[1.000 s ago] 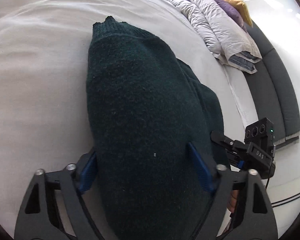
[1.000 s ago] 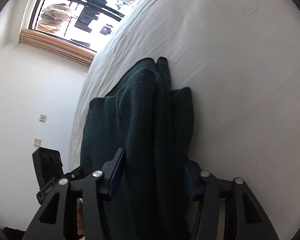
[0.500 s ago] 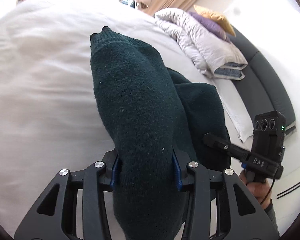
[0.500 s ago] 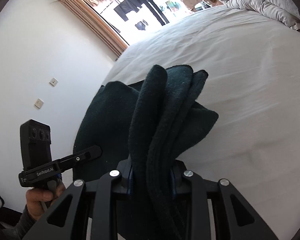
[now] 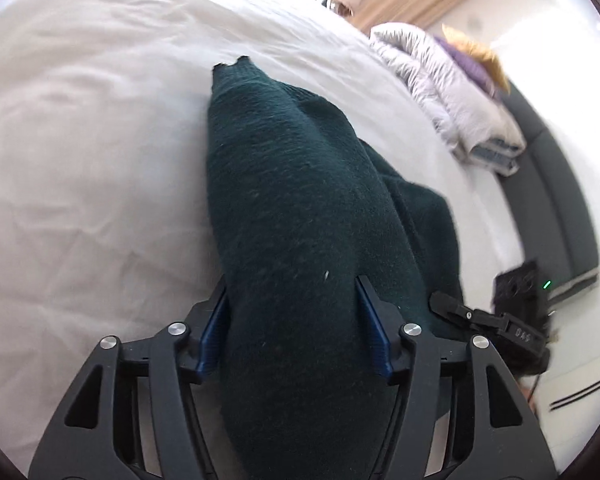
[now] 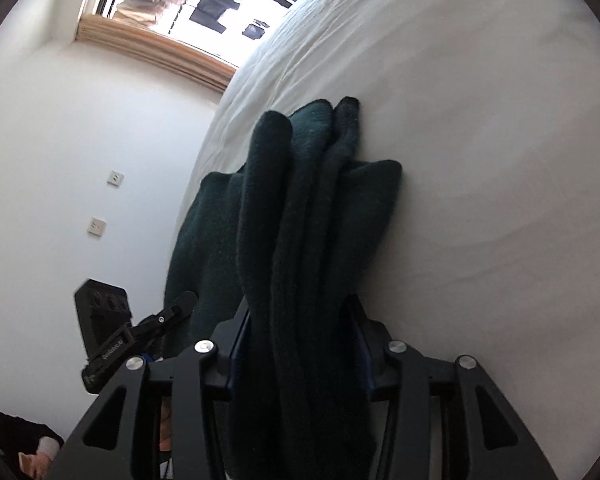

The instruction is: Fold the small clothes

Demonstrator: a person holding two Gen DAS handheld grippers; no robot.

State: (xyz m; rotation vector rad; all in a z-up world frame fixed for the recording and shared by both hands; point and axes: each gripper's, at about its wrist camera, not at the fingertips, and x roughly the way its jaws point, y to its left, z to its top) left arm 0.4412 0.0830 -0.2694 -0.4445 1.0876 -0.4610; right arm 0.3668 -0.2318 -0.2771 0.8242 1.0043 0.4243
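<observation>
Pinching the bunched dark green knit garment point(image 5: 300, 208) above the bed point(image 5: 80, 160), left claw point(image 5: 294, 320) and right claw point(image 6: 300, 336) risk spilling thick layers if either slackens.

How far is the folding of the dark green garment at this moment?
Done: the dark green garment is already doubled into several layers, seen edge-on in the right wrist view. In hand: the left tool and the right tool each clamp the thick bundle, its far end touching the white bed sheet. Left: lay it flat, release both tools, perhaps tidy the fold. No other small clothes are in view.
</observation>
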